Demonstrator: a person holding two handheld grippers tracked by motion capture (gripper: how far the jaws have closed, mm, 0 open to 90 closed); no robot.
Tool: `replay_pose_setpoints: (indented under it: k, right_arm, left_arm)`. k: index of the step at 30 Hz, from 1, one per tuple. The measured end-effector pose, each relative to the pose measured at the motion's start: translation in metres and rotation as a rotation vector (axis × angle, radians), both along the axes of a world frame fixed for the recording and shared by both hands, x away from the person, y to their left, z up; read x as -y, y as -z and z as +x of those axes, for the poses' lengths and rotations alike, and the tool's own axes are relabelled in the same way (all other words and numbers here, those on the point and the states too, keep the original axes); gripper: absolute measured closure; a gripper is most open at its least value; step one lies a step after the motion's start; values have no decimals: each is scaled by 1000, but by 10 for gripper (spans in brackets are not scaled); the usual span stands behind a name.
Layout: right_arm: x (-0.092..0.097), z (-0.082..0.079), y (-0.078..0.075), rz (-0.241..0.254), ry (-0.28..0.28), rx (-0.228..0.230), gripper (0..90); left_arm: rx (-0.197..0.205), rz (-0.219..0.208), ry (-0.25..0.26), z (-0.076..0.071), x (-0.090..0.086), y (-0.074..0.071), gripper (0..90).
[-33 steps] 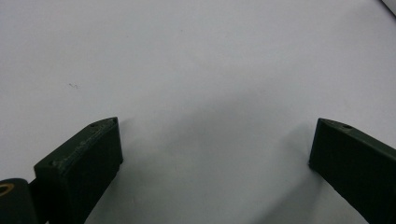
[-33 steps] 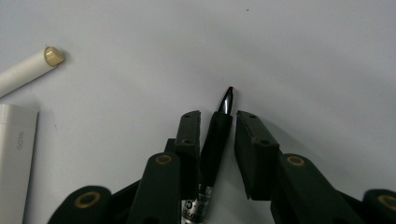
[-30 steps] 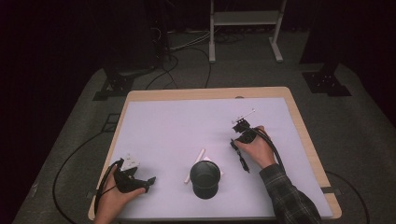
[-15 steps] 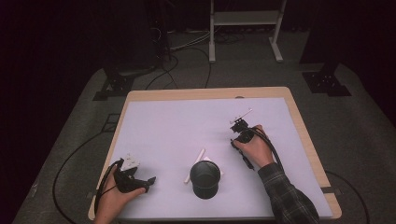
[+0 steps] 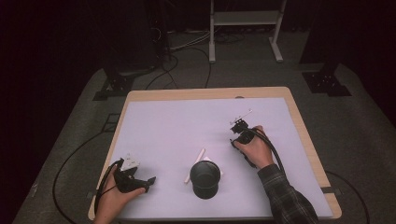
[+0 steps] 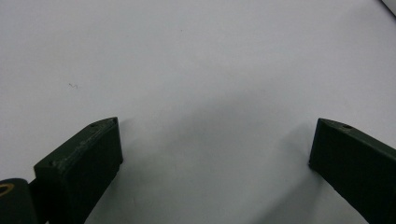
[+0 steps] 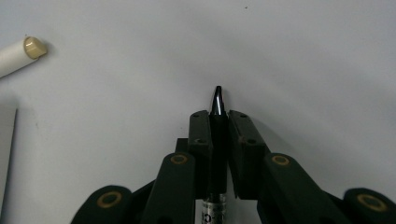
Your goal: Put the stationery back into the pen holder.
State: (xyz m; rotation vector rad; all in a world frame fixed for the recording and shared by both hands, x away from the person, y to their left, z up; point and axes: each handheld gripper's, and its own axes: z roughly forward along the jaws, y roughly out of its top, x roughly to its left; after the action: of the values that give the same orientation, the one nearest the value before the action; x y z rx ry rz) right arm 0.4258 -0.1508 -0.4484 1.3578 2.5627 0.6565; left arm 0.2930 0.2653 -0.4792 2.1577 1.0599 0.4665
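A thin black pen [image 7: 217, 100] is pinched between the jaws of my right gripper [image 7: 218, 114], its pointed tip sticking out past them. Those jaws have just been closing on it. In the high view the right gripper [image 5: 239, 127] rests on the white table top [image 5: 177, 126] at the right, pointing away from the person. My left gripper [image 5: 148, 181] lies at the front left with its jaws wide apart. Bare table shows between the left gripper's [image 6: 212, 144] fingers.
A black cup [image 5: 205, 176] stands upright at the front middle. A white stick [image 5: 195, 165] lies just left of it. A white marker with a beige end [image 7: 18, 55] lies ahead and left of the right gripper's jaws. Cables and stands are on the floor behind the table.
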Motion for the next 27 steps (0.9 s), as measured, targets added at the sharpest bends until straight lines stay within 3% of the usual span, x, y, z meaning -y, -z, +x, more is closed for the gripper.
replay_pose_setpoints:
  k: [5,19,27]
  right_arm:
    - [3,-3,-2,13,3,5,795]
    - [17,-18,-15,120,-15,62,796]
    - [21,-23,-18,157,-25,78,795]
  left_arm:
    - [-2,-3,-3,0,0,0,14]
    - [-1,-2,-2,0,0,0,14]
    - [-1,-1,-1,0,0,0,14]
